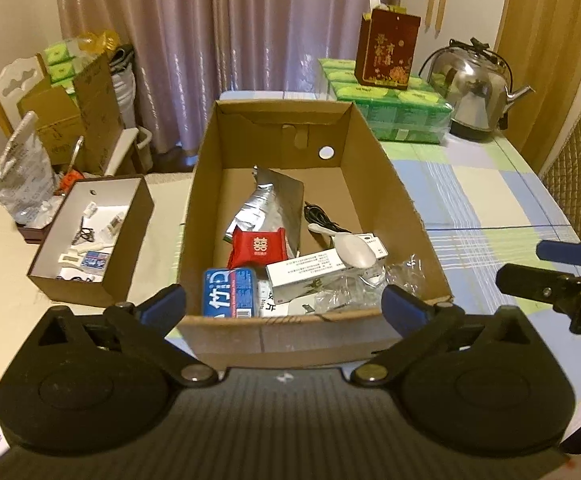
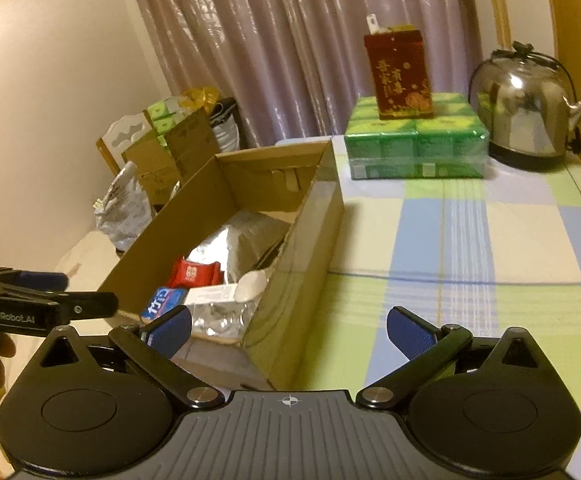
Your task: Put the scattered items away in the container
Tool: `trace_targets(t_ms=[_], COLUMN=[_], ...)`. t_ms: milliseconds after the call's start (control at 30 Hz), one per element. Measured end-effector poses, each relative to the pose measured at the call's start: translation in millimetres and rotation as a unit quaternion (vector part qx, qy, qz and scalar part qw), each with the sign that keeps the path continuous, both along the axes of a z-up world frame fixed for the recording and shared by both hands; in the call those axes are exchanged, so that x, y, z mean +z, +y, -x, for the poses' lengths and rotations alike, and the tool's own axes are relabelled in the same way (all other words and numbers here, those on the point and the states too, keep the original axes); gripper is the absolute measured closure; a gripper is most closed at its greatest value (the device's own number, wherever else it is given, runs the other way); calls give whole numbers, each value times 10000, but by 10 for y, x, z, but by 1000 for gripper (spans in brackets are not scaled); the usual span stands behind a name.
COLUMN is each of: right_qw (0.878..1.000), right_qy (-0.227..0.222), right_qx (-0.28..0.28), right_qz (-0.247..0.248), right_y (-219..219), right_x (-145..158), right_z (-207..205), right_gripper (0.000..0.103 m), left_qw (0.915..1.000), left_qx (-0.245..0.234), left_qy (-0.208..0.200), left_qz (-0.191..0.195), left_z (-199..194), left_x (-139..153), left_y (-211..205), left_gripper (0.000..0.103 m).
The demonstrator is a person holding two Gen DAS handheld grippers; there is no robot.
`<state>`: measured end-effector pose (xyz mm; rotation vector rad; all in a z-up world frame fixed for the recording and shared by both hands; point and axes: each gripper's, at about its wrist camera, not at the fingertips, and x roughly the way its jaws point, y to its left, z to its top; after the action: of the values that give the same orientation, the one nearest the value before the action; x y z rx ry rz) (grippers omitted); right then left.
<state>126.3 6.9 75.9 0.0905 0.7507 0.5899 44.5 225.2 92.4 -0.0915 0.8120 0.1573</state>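
An open cardboard box (image 1: 374, 152) stands on the checked tablecloth, also in the right wrist view (image 2: 314, 224). Inside lie a silver foil bag (image 1: 266, 208), a red packet (image 1: 258, 246), a blue pack (image 1: 230, 292), a white carton (image 1: 310, 276), a white spoon (image 1: 350, 250), clear plastic wrap (image 1: 370, 284) and a black cable (image 1: 322, 216). My left gripper (image 1: 284, 308) is open and empty at the box's near wall. My right gripper (image 2: 290, 332) is open and empty at the box's near right corner.
A smaller box (image 1: 130, 248) with small items sits left of the main box. At the table's back stand a green tissue pack (image 2: 414, 148), a red tin (image 2: 400, 76) and a steel kettle (image 2: 526, 112). Cartons and bags are stacked beyond the left edge.
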Motion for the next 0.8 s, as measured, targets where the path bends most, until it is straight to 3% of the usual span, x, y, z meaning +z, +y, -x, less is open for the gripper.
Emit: trace_targets(t_ms=[800], right_qw=[9984], right_qy=[368], right_qx=[315], right_qz=[296], right_y=[-23], right_x=[159], right_z=[735], right_gripper=[2], left_qw=[9969], left_qx=[790], left_qy=[-65], left_qz=[-28], left_z=[854], left_x=[267], left_y=[-306], left_gripper=[1])
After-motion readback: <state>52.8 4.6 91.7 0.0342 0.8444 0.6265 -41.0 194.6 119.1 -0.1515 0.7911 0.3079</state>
